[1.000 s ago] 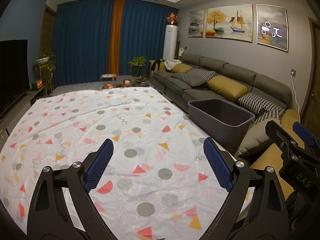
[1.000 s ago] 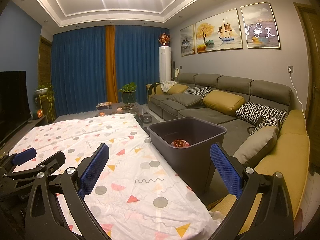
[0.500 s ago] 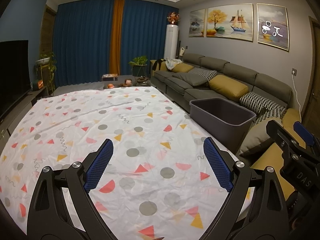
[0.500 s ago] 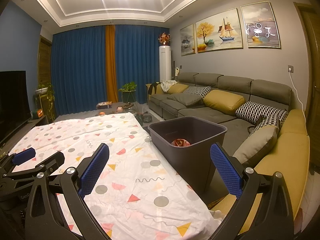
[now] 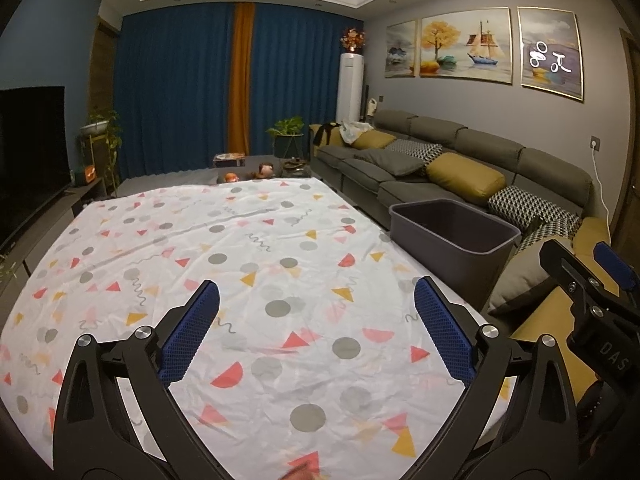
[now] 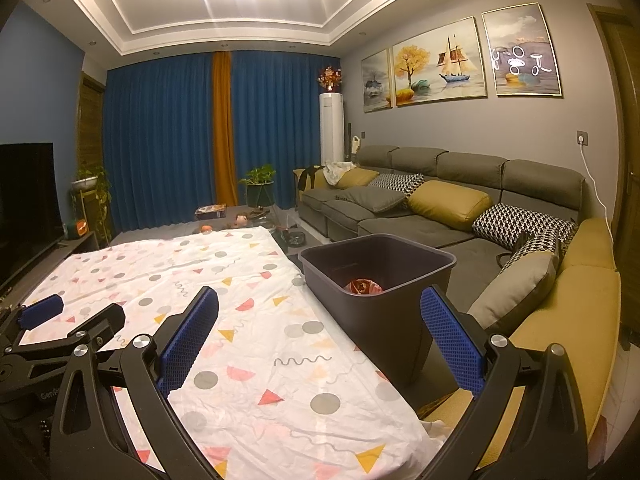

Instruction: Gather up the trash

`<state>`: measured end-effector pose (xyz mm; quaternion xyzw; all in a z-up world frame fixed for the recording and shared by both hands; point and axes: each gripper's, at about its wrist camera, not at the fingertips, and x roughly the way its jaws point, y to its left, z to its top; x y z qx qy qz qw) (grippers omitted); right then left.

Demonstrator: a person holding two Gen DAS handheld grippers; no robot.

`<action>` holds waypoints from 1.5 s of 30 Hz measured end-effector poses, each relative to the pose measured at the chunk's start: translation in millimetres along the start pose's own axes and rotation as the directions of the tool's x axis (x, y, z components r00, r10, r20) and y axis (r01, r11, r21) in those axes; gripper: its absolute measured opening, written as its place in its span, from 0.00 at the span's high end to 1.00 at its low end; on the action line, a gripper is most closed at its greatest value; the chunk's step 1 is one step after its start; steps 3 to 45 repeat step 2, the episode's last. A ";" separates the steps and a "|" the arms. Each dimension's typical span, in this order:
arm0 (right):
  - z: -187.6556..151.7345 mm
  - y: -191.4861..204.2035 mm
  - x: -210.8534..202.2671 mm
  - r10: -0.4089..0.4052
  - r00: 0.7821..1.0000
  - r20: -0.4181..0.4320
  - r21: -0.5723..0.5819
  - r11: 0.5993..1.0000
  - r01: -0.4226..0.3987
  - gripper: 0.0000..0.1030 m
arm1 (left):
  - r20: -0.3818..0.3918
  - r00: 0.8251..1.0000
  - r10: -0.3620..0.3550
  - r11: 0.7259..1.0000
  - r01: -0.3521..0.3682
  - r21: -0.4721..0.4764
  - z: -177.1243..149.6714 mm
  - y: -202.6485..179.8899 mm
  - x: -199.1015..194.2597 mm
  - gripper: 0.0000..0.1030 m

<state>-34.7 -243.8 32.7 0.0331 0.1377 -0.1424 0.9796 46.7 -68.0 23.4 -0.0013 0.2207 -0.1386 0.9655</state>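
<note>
Trash point(image 6: 363, 287) shows in right view's bin point(image 6: 400, 320) only.

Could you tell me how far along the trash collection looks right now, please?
Nearly done, it seems. A crumpled red wrapper already lies in the bin. Nothing is in hand: the left gripper is opening with nothing between its jaws, the right gripper is open and empty. No trash shows on the tablecloth.

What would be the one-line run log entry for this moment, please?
left gripper: opening, nothing between | right gripper: open, empty | bin: beside table, red trash inside | tablecloth: no trash seen
</note>
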 end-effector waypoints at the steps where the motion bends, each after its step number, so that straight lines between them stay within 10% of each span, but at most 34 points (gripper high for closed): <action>1: -0.2 0.1 -0.1 0.001 1.000 0.000 0.001 1.000 -0.001 0.05 | -0.001 1.000 -0.002 1.000 0.002 -0.003 0.4 0.5 -0.1 0.06; 45: 0.4 -0.3 0.4 0.001 1.000 0.000 0.002 1.000 -0.001 0.05 | -0.004 1.000 -0.006 1.000 0.006 -0.009 0.5 1.6 -0.1 0.06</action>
